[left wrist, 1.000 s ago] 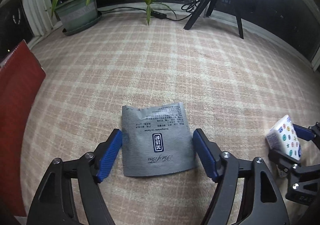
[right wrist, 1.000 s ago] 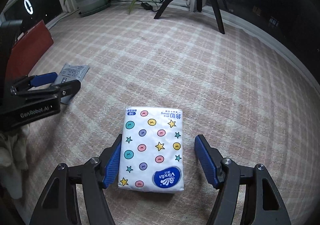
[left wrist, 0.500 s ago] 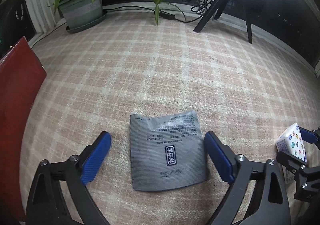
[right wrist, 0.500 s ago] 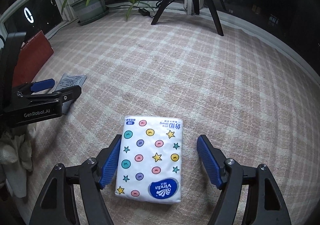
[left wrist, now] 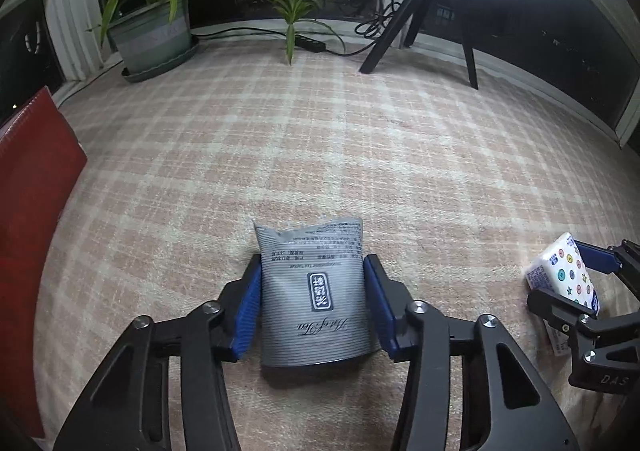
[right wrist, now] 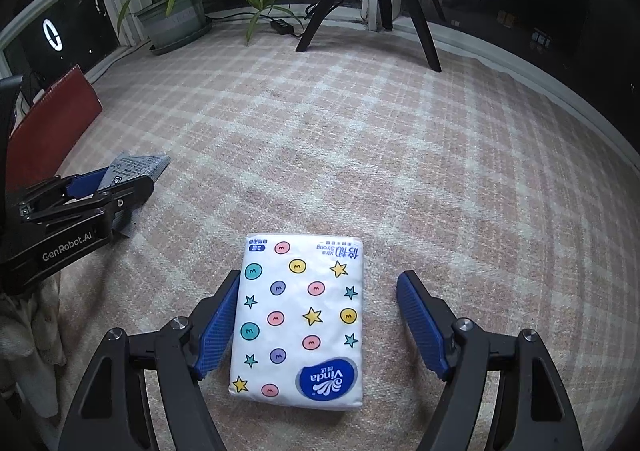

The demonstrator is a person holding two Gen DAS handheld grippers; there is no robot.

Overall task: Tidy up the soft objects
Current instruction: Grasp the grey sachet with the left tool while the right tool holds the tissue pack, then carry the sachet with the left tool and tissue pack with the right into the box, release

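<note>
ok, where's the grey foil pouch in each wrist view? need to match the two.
Left wrist: grey foil pouch sits low centre, pinched between the left tongs, both blue pads on its sides.
Right wrist: same pouch at the left edge, mid height, mostly hidden behind the left tongs.
Shared landmark: the potted plant, top left in both.

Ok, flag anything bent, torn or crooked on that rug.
The grey pouch bows upward, squeezed between the left gripper's pads, with its top left corner creased. The tissue pack lies flat and intact between the open right gripper.
</note>
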